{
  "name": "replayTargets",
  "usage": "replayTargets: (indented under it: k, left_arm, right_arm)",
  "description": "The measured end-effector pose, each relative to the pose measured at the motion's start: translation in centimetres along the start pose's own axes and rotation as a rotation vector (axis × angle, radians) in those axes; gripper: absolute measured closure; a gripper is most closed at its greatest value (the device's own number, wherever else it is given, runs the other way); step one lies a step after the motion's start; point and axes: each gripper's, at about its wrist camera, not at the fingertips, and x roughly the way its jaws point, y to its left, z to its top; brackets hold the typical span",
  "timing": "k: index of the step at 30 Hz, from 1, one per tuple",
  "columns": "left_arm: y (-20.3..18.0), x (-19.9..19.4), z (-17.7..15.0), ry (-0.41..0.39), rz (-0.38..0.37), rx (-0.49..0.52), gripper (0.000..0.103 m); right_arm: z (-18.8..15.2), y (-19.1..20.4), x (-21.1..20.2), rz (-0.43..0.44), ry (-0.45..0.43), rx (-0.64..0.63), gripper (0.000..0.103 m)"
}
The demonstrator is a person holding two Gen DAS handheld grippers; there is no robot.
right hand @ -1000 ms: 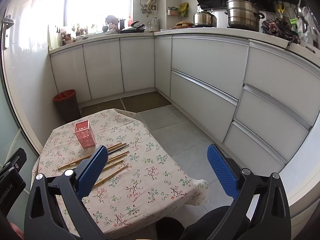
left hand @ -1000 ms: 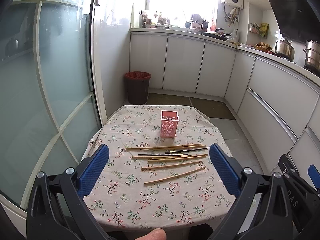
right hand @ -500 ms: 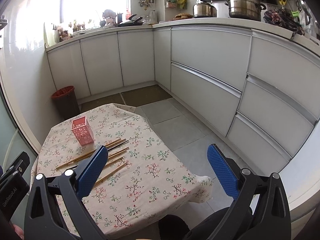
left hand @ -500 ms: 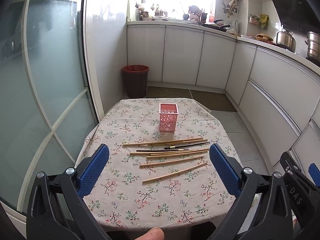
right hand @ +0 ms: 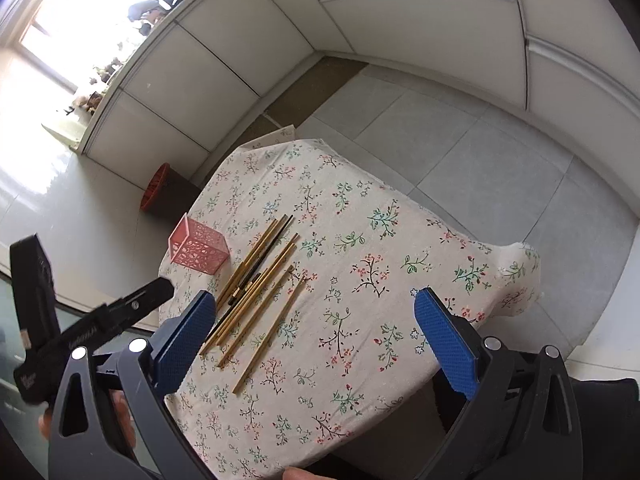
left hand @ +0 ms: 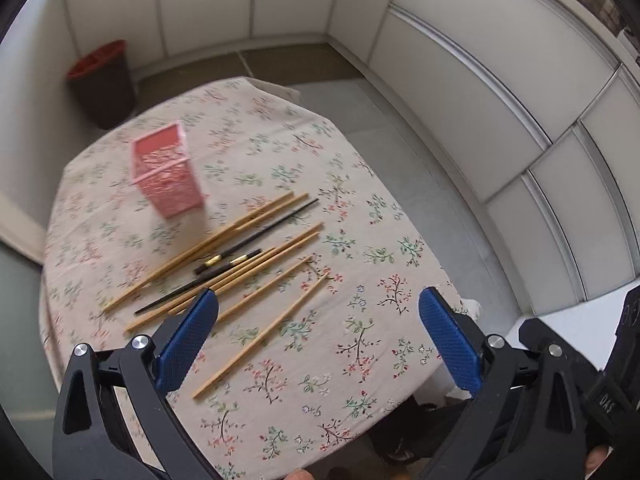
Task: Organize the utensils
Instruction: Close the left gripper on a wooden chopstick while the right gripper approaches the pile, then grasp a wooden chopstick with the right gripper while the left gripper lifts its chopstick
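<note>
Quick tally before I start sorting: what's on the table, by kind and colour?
Wooden chopsticks: 6 (slightly blurred where they bunch)
Black chopsticks: 2
Pink holder: 1
Total: 9, all on the floral tablecloth; none is in the holder yet.

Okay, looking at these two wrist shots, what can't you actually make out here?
- Holder contents: motion blur in the left wrist view; in the right wrist view its open top faces away.
- Chopsticks' near ends: in the right wrist view the right gripper's finger covers them, so no exact count.
- Bin: the table hides most of it in the right wrist view.
</note>
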Motion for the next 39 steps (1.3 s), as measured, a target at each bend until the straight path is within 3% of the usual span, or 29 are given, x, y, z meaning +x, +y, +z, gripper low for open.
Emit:
replayTargets:
  k: [4, 7, 9, 12, 15, 19, 23, 26, 30, 34, 39]
  left_arm:
    - [0.6, 7.4, 5.3, 0.133, 0.066, 0.065, 0.011]
    - [2.4, 13.0, 8.2, 0.259, 0.069, 0.038, 0.035]
    - [3.6, 16.0, 9.2, 0.335, 0.084, 0.028, 0.042]
    - [4.0, 18.7, 9.9, 0.359, 0.161, 0.1, 0.051]
    - [4.6, 20.0, 10.0, 0.379, 0.178, 0.131, 0.059]
    - [5.5, 21.1, 10.0, 0.381, 0.209, 0.149, 0.066]
    - [6.4, 21.4, 10.0, 0.373, 0.19, 0.153, 0.07]
    - [6.6, 21.8, 9.9, 0.412, 0.16, 0.155, 0.083]
    - [6.7, 21.4, 9.0, 0.387, 0.164, 0.173, 0.084]
    - [5.3, 20.6, 6.5, 0.304, 0.168, 0.195, 0.096]
    - [4.9, 14.1, 4.0, 0.157, 0.16, 0.235, 0.099]
  right_arm:
    - [1.0, -1.6, 3.0, 0.009, 0.085, 0.042, 0.006]
    - [1.8, -2.7, 4.8, 0.016, 0.157, 0.083, 0.006]
    - [2.1, -3.1, 5.8, 0.017, 0.197, 0.099, 0.006]
    - [2.3, -3.1, 6.6, 0.019, 0.226, 0.088, 0.006]
    - [2.5, -2.8, 7.2, 0.021, 0.246, 0.072, 0.006]
    - [2.6, -2.5, 7.7, 0.03, 0.266, 0.072, 0.006]
    - [2.5, -2.2, 7.9, 0.021, 0.267, 0.061, 0.006]
    - [2.5, -2.3, 8.2, 0.011, 0.272, 0.061, 0.006]
    - [2.4, -2.5, 8.4, -0.019, 0.276, 0.065, 0.006]
    - [2.2, -2.4, 9.4, -0.065, 0.291, 0.072, 0.006]
    - [0.9, -1.8, 12.0, -0.145, 0.339, 0.161, 0.014]
